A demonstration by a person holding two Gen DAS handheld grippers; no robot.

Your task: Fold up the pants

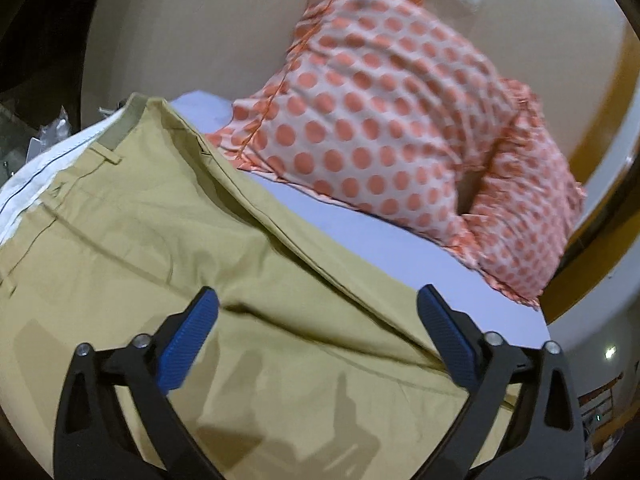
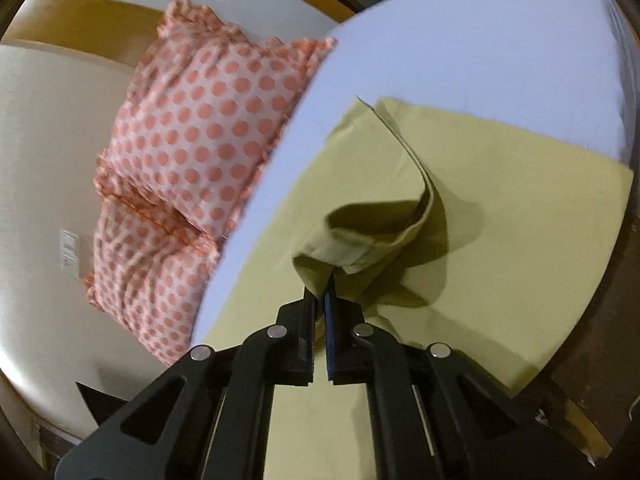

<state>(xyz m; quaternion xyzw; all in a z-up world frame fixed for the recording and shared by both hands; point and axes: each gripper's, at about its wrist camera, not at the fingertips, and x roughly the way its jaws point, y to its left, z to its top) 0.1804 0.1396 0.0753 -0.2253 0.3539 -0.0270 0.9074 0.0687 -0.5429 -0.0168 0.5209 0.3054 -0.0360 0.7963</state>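
Pants (image 1: 160, 240) are lying flat on the pale sheet of the bed (image 2: 460, 40), waistband end toward the left-camera side, with a belt loop and a white lining showing along the far edge there. You are looking at a fold mid-carry, by my reading.

Right gripper (image 2: 320, 300): the fingers are pinching together on a bunched piece of the khaki cloth, the gap between the pads nearly nothing. The held piece is lifting clear of the layer beneath and throwing a dark shadow on it. Which end of the garment it is, hem or otherwise, cannot be told for certain.

Left gripper (image 1: 318, 332): the fingers are standing wide apart, holding nothing, hovering over the seat and thigh area. Whether the tips are touching cloth cannot be told.

Step in hand, as a judgement: you are bringing one end over the rest to halve the length. The next move likely calls for carrying the held piece across toward the waistband and laying it down with edges matched, while the left fingers are pressing or pinning the lower layer so it does not drag.

Edges and room:
- A long crease is running diagonally beside the bare sheet in the left view; keep it straight.
- Two spotted pillows (image 1: 380, 128) are sitting just beyond the pants, near that crease.
- The bed's side edge is lying close on the pillow side in the right view; open sheet is showing at the far end.
- Clutter (image 1: 48, 136) is sitting off the far left corner, blurred.
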